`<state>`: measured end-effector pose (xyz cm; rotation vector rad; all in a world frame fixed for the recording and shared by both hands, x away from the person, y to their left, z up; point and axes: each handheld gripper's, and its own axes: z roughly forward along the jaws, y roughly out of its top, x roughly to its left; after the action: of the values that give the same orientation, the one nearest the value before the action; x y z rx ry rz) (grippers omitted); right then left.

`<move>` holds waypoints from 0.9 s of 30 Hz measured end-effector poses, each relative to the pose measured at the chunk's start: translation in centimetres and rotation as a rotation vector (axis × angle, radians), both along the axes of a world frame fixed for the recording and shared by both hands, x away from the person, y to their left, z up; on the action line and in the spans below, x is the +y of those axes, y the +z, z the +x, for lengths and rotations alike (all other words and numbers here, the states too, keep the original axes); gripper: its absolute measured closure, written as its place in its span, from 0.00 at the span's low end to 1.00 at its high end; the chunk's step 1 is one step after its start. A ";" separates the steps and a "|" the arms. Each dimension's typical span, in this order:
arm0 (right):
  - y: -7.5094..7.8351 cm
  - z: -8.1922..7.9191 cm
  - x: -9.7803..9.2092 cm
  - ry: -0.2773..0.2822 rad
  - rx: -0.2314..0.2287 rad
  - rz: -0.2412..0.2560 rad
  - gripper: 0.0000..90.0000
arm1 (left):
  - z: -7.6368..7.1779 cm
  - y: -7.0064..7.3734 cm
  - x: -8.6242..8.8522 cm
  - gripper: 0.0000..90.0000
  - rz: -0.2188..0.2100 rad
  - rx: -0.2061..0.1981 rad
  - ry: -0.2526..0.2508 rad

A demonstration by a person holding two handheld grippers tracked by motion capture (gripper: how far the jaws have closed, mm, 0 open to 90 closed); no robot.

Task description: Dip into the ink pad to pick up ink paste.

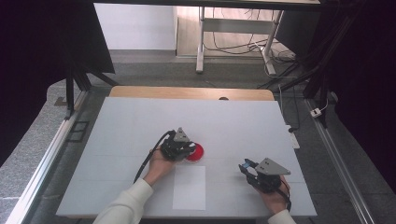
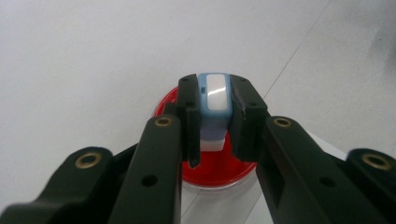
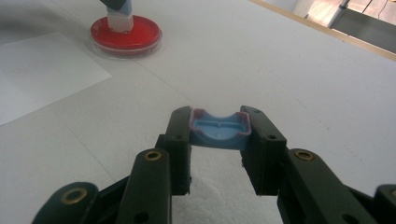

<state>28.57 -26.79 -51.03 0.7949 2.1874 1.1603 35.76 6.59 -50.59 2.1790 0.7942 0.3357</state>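
Note:
A round red dish [image 1: 198, 153] lies near the middle of the white table [image 1: 135, 121]. My left gripper [image 1: 187, 149] is shut on a small blue-and-white block [image 2: 214, 98], whose white lower end rests in the red dish [image 2: 219, 170]. In the right gripper view the same block [image 3: 117, 14] stands in the dish [image 3: 140, 35] at the far left. My right gripper [image 1: 246, 168] hovers at the table's front right, shut on a small blue cap [image 3: 218, 133] with a curved cut-out in its top edge.
A white sheet of paper [image 1: 189, 187] lies flat between the two grippers, just in front of the dish, and appears as the paper [image 3: 42, 70] at the left of the right gripper view. A wooden strip [image 1: 191, 92] borders the table's far edge.

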 end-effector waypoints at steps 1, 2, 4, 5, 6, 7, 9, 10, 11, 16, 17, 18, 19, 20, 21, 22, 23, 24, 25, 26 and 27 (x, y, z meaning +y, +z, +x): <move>0.0 0.0 0.0 0.000 -0.001 0.000 0.72 | 0.0 0.0 0.0 0.85 -0.004 0.003 0.000; 0.0 0.0 0.0 0.000 0.000 -0.002 0.72 | 0.0 0.1 0.1 0.85 -0.009 0.003 0.001; 0.0 0.0 0.0 0.001 -0.001 0.001 0.72 | 0.0 0.3 0.2 0.85 -0.016 0.002 0.003; 0.0 0.0 0.0 0.001 -0.002 0.003 0.72 | 0.0 0.3 0.2 0.85 -0.013 0.000 0.002; 0.0 0.0 0.0 0.000 -0.002 0.003 0.72 | 0.0 0.4 0.2 0.85 -0.012 0.001 0.003; 0.0 0.0 0.0 -0.001 -0.002 0.003 0.72 | 0.0 0.4 0.2 0.85 -0.016 0.003 0.002; 0.0 0.0 0.0 0.000 -0.002 0.004 0.72 | 0.0 0.6 0.3 0.85 -0.045 0.014 0.000; 0.0 0.0 0.0 -0.001 -0.002 0.002 0.72 | 0.0 0.8 0.4 0.85 -0.053 0.014 -0.001; 0.0 0.0 0.0 0.001 -0.003 0.007 0.72 | 0.0 0.9 0.5 0.85 -0.056 0.011 -0.001; 0.0 0.0 0.0 0.000 -0.003 0.003 0.72 | -0.2 1.7 0.9 0.85 -0.080 -0.008 0.007; 0.0 0.0 0.0 0.001 -0.002 0.004 0.72 | -0.2 1.8 1.0 0.85 -0.083 -0.009 0.009; 0.0 0.0 0.0 0.001 -0.002 0.004 0.72 | -0.2 1.8 1.1 0.85 -0.083 -0.009 0.013; 0.0 0.0 0.0 0.001 -0.001 0.002 0.72 | -0.1 1.7 1.2 0.84 -0.080 -0.007 0.014; 0.0 0.0 0.0 0.000 -0.003 0.002 0.72 | 0.0 1.6 1.2 0.84 -0.078 -0.006 0.020; 0.0 0.0 0.0 -0.001 -0.002 0.001 0.72 | 0.0 1.6 1.3 0.84 -0.077 -0.004 0.024; 0.0 0.0 0.0 -0.001 -0.003 0.001 0.72 | 0.1 1.5 1.3 0.84 -0.076 -0.002 0.026; 0.0 0.0 0.0 0.000 -0.003 0.003 0.72 | 0.1 1.4 1.3 0.84 -0.075 0.000 0.028; 0.0 0.0 0.0 -0.001 -0.002 0.000 0.72 | 0.2 1.3 1.3 0.84 -0.072 0.000 0.031; 0.0 0.0 0.0 0.001 -0.001 0.003 0.72 | 0.2 1.3 1.3 0.84 -0.068 0.000 0.029; 0.0 0.0 0.0 0.001 -0.001 0.003 0.72 | 0.2 1.2 1.2 0.84 -0.063 0.000 0.030; 0.0 0.0 0.0 0.000 -0.001 0.002 0.72 | 0.2 1.1 1.2 0.84 -0.056 -0.001 0.030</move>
<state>28.57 -26.79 -51.02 0.7946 2.1856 1.1635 36.00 7.75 -49.52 2.1161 0.8268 0.3253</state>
